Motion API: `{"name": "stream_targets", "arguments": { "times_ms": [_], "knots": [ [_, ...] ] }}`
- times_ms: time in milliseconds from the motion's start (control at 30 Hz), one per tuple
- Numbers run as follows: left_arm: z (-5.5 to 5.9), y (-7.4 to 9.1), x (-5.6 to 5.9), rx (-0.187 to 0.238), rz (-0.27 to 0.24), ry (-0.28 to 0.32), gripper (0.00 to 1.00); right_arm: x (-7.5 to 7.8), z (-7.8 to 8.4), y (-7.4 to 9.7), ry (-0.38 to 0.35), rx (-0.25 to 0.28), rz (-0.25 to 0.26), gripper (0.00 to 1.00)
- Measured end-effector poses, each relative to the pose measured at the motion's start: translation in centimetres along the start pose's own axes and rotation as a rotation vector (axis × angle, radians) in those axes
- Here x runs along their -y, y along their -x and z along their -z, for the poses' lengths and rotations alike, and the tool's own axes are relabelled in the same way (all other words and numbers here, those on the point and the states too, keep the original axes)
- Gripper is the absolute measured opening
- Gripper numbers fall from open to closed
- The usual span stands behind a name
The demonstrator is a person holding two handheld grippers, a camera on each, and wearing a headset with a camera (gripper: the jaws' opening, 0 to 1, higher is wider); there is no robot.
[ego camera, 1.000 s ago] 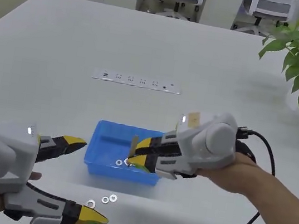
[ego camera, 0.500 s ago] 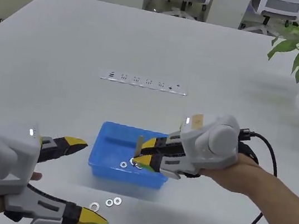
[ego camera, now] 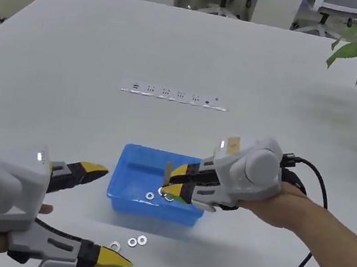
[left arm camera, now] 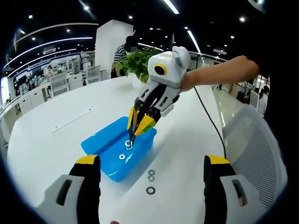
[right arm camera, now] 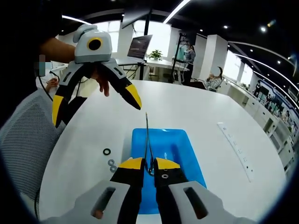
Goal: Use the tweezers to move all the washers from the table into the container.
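Bright, even light falls from ceiling strip lights (left arm camera: 170, 5). Shadows on the table (ego camera: 111, 43) are soft. Both gripper views bow at the edges.

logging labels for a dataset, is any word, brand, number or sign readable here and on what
No text can be read.
A tan sticker on the right tool, which is shut on the tweezers: too small to read.
The power strip: marks too small to read.
A screen in the room behind: blurred.
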State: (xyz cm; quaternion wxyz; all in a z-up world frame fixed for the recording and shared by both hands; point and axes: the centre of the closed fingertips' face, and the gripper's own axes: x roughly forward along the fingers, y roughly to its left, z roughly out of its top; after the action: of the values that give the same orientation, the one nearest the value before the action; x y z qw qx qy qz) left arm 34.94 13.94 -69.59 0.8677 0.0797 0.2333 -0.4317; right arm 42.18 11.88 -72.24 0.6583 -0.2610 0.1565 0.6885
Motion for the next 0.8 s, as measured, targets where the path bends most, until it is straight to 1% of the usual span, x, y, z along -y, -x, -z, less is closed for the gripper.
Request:
{"name": "stream_targets", "arguments": {
  "times_ms": [200, 367, 567, 733, 800],
  "knots": [
    [0.0, -0.2, -0.3, 0.0, 0.003, 0.0, 0.96, 0.4, 0.6, -0.5, -0.009, -0.004, -0.003, 0.09],
    [0.0, -0.3, -0.5, -0.002, 0.002, 0.001, 0.96, 0.5, 1.0, -1.0, -0.018, -0.006, -0.01, 0.09],
    [-0.1, -0.3, -1.0, -0.001, -0.002, 0.001, 0.95, 0.6, 1.5, -1.4, -0.023, -0.013, -0.02, 0.09],
    [-0.3, -0.4, -1.5, -0.002, -0.003, -0.004, 0.93, 0.7, 1.9, -1.8, -0.035, -0.014, -0.025, 0.09],
    [-0.3, -0.5, -1.6, -0.002, -0.001, -0.007, 0.91, 0.7, 2.0, -2.0, -0.038, -0.016, -0.028, 0.09]
  ]
}}
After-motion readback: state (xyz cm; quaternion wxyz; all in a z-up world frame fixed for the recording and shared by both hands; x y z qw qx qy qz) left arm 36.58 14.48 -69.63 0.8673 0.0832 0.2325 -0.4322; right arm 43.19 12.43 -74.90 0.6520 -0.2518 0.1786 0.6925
